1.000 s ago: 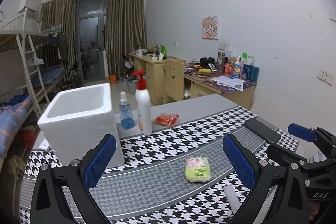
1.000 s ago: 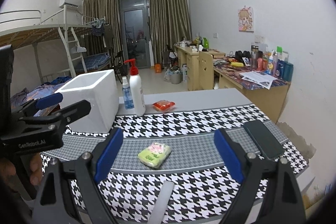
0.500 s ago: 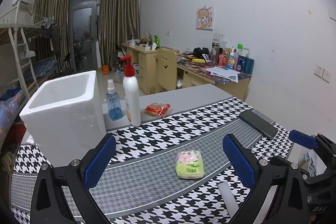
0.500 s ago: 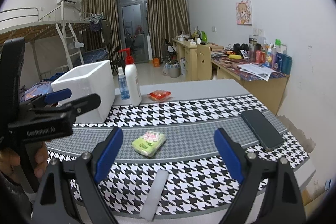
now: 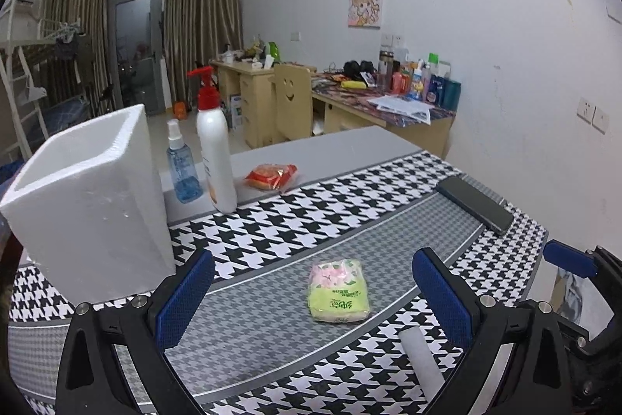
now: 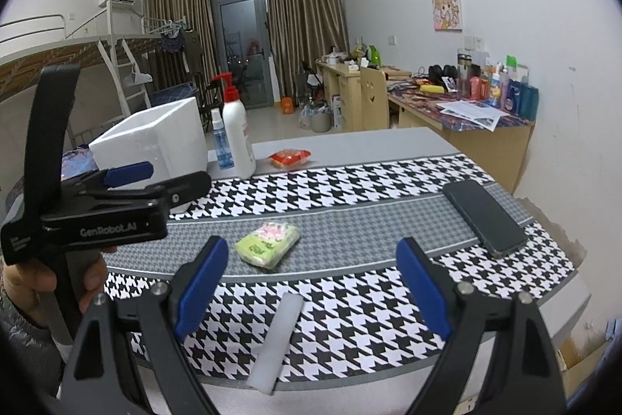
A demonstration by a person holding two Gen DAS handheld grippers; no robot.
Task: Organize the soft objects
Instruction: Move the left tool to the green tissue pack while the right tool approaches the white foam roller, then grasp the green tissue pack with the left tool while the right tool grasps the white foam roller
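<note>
A green and pink tissue pack [image 5: 337, 291] lies on the houndstooth mat, just ahead of my left gripper [image 5: 313, 298], which is open and empty above the mat. It also shows in the right wrist view [image 6: 268, 243], ahead and left of my right gripper [image 6: 313, 292], open and empty. A red snack packet [image 5: 272, 175] lies farther back on the grey table; the right wrist view shows the packet [image 6: 290, 157] too. A white foam box [image 5: 87, 197] stands open at the left. A white foam strip [image 6: 278, 341] lies at the front edge.
A white pump bottle [image 5: 215, 150] and a small blue spray bottle [image 5: 182, 168] stand beside the box. A black phone [image 5: 474, 199] lies at the mat's right. The left gripper's body [image 6: 105, 216] shows in the right wrist view. Desks line the right wall.
Both grippers have dropped lower and closer to the table, so the tissue pack sits nearer. Their jaws stay open. No object on the table has moved.
</note>
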